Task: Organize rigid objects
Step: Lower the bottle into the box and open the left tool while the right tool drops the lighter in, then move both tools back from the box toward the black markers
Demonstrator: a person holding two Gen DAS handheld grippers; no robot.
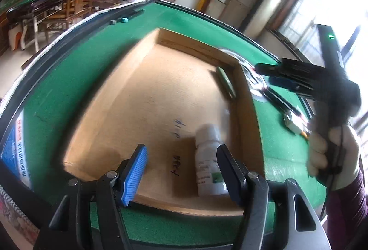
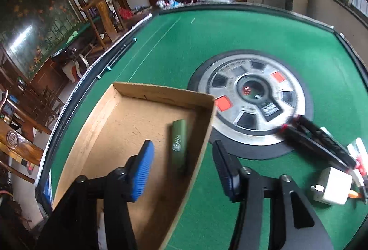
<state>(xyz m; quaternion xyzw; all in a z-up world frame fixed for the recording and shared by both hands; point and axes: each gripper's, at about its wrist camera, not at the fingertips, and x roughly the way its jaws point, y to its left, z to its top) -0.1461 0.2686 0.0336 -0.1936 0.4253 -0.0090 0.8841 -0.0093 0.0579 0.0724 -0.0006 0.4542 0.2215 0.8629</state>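
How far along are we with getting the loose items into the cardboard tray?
Done: the white bottle and the green case lie in the cardboard tray. In hand: nothing; the left gripper and right gripper are both open and empty. Left: the white adapter and the black pens remain on the green table.

At lower centre of the left wrist view, the white bottle (image 1: 210,158) had its base hidden behind a gripper finger and its label print too blurred to read. In the right wrist view, the cardboard tray (image 2: 202,98) was cut off by the bottom edge, and the dark items (image 2: 322,142) at right were smeared beyond telling.
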